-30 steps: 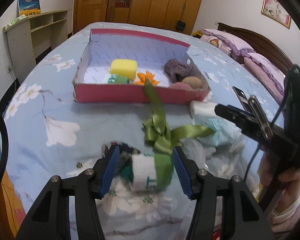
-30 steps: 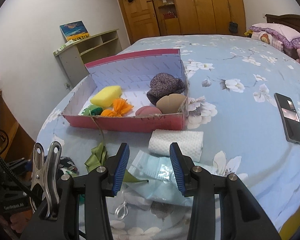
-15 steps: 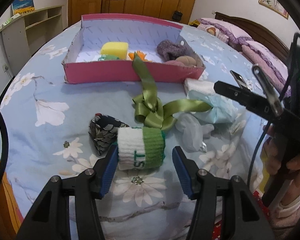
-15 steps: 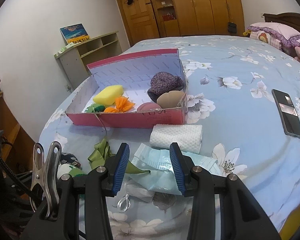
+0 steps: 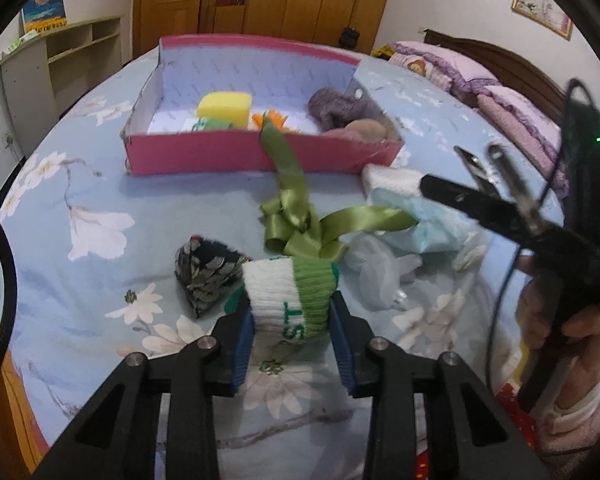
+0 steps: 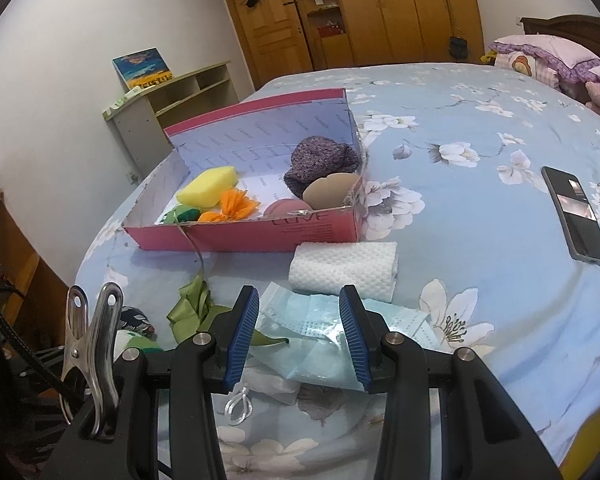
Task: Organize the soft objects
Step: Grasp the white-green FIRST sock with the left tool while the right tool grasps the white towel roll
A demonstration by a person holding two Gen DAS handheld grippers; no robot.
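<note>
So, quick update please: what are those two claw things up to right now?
Left tool shut on rolled sock. Right tool open, over face mask. Green ribbon lies between sock and pink box.

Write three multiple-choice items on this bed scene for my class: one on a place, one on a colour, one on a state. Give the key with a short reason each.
1. Where does the phone lie?
A. in the box
B. on the bedspread, right of the box
C. on the shelf

2. What colour is the ribbon?
A. green
B. red
C. white

3. What is the left gripper doing?
A. hanging open over the mask
B. closed on the sock
C. holding the sponge

Key:
1 B: the right wrist view shows the phone flat on the bedspread, apart from the box.
2 A: the ribbon is olive green, with one tail reaching the box's front wall.
3 B: both blue pads press the sides of the white and green sock; the open one over the mask is the right gripper, and the sponge sits in the box.
</note>
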